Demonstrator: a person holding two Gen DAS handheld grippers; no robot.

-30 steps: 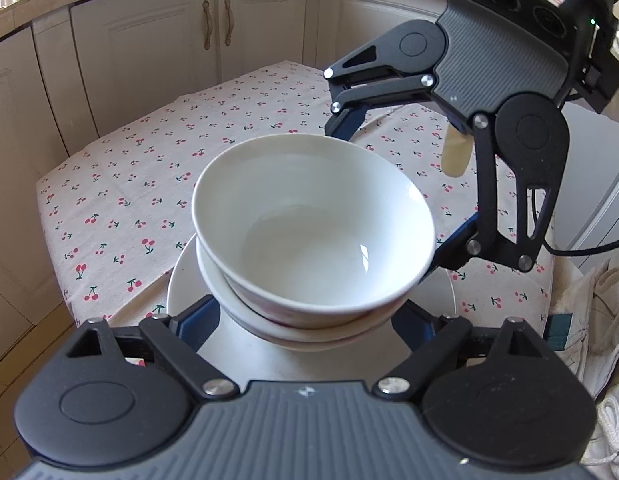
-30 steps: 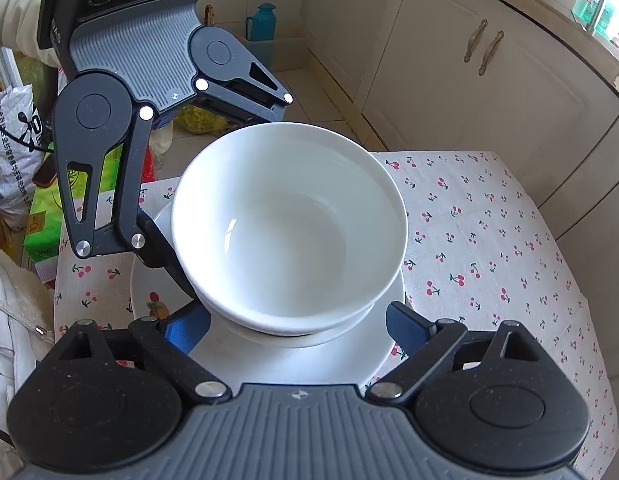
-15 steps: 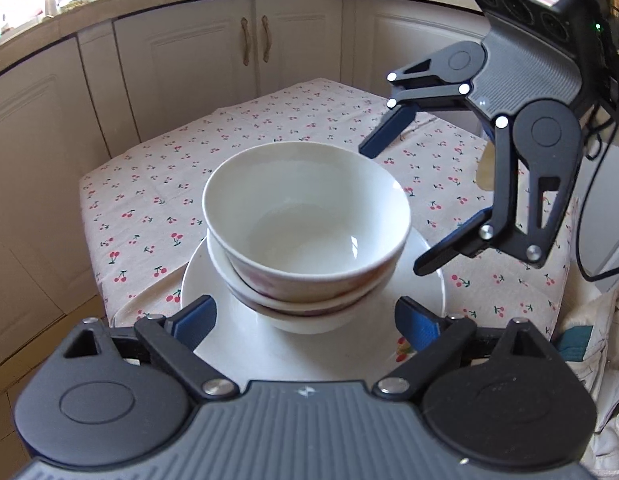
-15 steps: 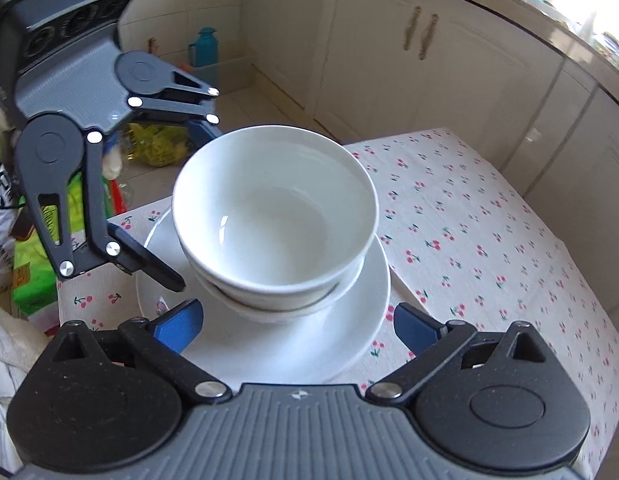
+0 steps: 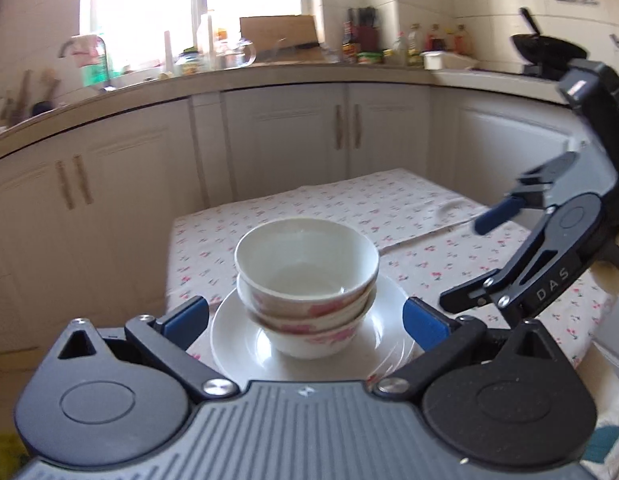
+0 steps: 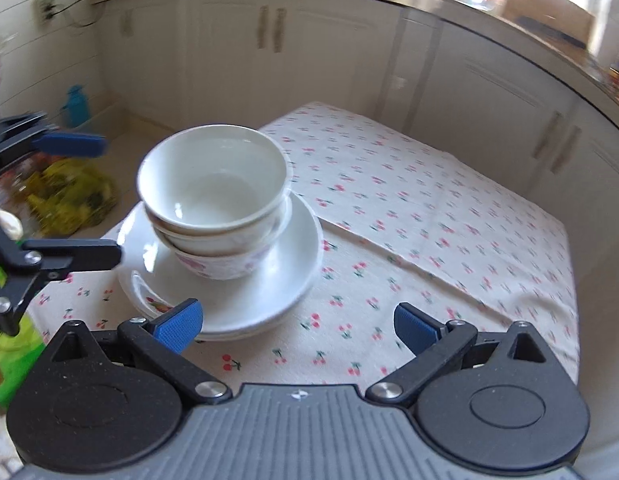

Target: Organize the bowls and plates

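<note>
Three bowls (image 5: 305, 280) sit nested on two stacked plates (image 6: 245, 300), with two grippers in view.

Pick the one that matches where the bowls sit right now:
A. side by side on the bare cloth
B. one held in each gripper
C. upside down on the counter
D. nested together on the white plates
D: the bowls sit nested, mouths up, on the white plates, and neither the left gripper nor the right gripper holds anything.
</note>
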